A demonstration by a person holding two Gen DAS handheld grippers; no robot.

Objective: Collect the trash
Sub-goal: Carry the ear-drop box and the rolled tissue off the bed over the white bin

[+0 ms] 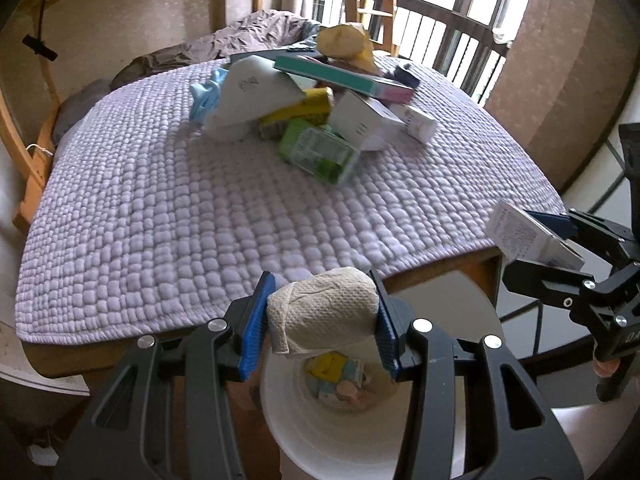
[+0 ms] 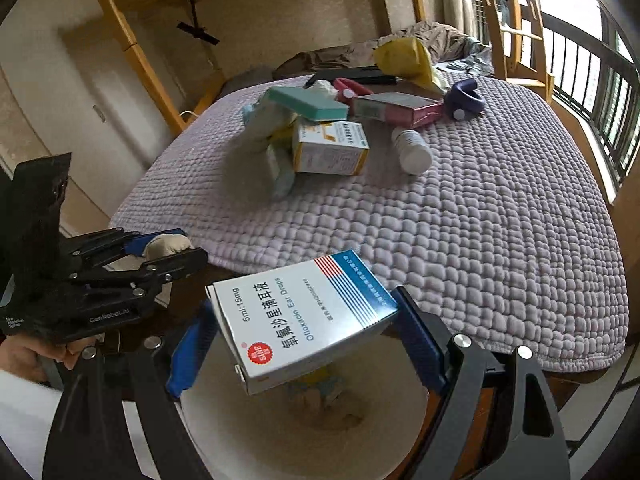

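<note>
My left gripper is shut on a crumpled paper towel wad and holds it above a white bin that has some trash in the bottom. My right gripper is shut on a white ear drops box over the same bin. The right gripper with its box also shows in the left wrist view. The left gripper with the wad shows in the right wrist view. A pile of boxes and packets lies on the quilted bed.
The lilac quilt covers the bed. The pile holds a green packet, a yellow bag, a white pill bottle, a purple object and several cartons. A wooden ladder and balcony railing stand behind.
</note>
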